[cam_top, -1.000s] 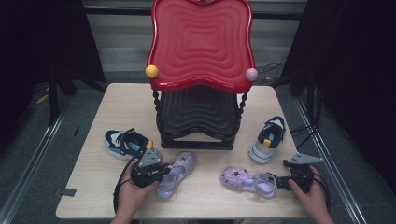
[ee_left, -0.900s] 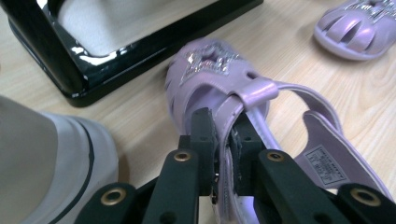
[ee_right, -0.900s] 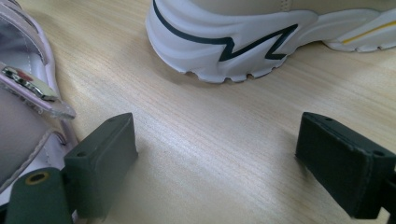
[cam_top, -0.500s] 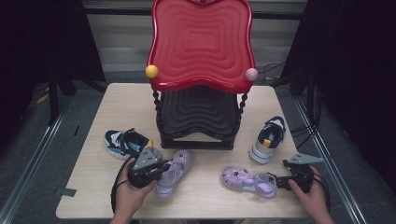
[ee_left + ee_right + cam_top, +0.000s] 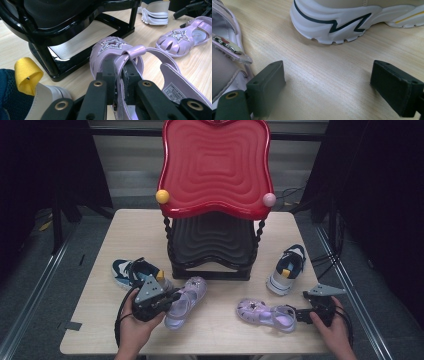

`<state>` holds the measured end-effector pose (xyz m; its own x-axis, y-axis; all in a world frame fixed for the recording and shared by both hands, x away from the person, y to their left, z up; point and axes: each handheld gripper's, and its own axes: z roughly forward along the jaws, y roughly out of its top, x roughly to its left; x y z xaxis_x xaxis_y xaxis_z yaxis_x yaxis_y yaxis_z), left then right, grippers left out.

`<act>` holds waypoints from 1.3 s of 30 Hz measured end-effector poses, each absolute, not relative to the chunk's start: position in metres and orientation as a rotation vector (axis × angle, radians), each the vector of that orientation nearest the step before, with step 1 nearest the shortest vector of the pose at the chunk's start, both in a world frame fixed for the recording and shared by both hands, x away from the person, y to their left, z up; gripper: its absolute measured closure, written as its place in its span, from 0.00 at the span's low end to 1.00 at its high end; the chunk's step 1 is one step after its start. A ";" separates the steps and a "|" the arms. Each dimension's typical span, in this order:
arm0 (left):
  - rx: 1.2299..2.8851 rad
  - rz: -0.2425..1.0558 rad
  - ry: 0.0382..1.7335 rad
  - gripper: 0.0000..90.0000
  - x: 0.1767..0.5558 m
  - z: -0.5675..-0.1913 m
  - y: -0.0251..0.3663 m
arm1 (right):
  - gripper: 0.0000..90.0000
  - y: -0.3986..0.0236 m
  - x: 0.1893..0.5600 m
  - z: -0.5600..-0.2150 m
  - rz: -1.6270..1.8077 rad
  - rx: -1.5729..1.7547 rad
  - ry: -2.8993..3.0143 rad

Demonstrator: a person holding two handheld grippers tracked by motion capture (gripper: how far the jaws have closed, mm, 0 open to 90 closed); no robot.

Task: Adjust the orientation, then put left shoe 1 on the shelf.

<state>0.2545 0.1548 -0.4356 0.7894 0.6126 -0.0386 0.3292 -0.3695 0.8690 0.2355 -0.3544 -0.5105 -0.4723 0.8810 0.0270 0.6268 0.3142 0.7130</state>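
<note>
My left gripper [image 5: 172,299] is shut on the side strap of a lilac jelly sandal [image 5: 189,297] in front of the rack. In the left gripper view both black pads [image 5: 108,72] pinch the strap just behind the sandal's glitter-star toe [image 5: 112,46]. The matching sandal [image 5: 265,314] lies flat to the right, toe pointing left. My right gripper [image 5: 298,312] sits open at its heel. In the right gripper view its jaws stand wide over bare wood, with the sandal's buckle strap [image 5: 227,45] against the left jaw.
A two-tier rack with a red wavy top shelf [image 5: 215,165] and a black lower shelf [image 5: 212,240] stands mid-table. A navy sneaker [image 5: 131,270] lies left of it, beside my left hand. A white sneaker [image 5: 287,270] lies right, just beyond my right gripper.
My left gripper has risen slightly with the sandal's heel end in its grip. The right gripper and the other shoes have not moved.
</note>
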 end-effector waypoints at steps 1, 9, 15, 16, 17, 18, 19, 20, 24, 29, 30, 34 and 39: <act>1.984 0.364 0.707 0.92 0.254 -0.435 0.155 | 0.13 -0.354 0.236 -0.511 0.952 1.345 2.219; 1.974 0.370 0.705 0.92 0.252 -0.424 0.156 | 0.13 -0.354 0.236 -0.511 0.953 1.341 2.219; 1.951 0.378 0.716 0.92 0.252 -0.416 0.156 | 0.13 -0.354 0.236 -0.511 0.953 1.341 2.220; 1.953 0.381 0.714 0.92 0.252 -0.414 0.156 | 0.13 -0.355 0.236 -0.511 0.953 1.340 2.220; 1.946 0.386 0.712 0.92 0.253 -0.412 0.156 | 0.13 -0.355 0.236 -0.511 0.953 1.340 2.220; 1.941 0.387 0.713 0.92 0.253 -0.411 0.156 | 0.13 -0.355 0.236 -0.511 0.953 1.340 2.220; 1.940 0.387 0.711 0.92 0.253 -0.409 0.156 | 0.13 -0.354 0.236 -0.511 0.953 1.340 2.220; 1.936 0.393 0.709 0.92 0.253 -0.408 0.156 | 0.13 -0.355 0.236 -0.511 0.953 1.339 2.220; 1.930 0.405 0.706 0.92 0.253 -0.402 0.153 | 0.13 -0.355 0.236 -0.511 0.953 1.337 2.220; 1.912 0.438 0.712 0.92 0.253 -0.393 0.152 | 0.13 -0.354 0.235 -0.511 0.954 1.340 2.219; 1.906 0.442 0.714 0.92 0.253 -0.391 0.151 | 0.13 -0.354 0.235 -0.511 0.954 1.340 2.219; 1.880 0.471 0.719 0.92 0.254 -0.384 0.149 | 0.13 -0.354 0.235 -0.511 0.954 1.344 2.219; 1.858 0.496 0.719 0.92 0.256 -0.378 0.147 | 0.13 -0.354 0.235 -0.511 0.952 1.340 2.219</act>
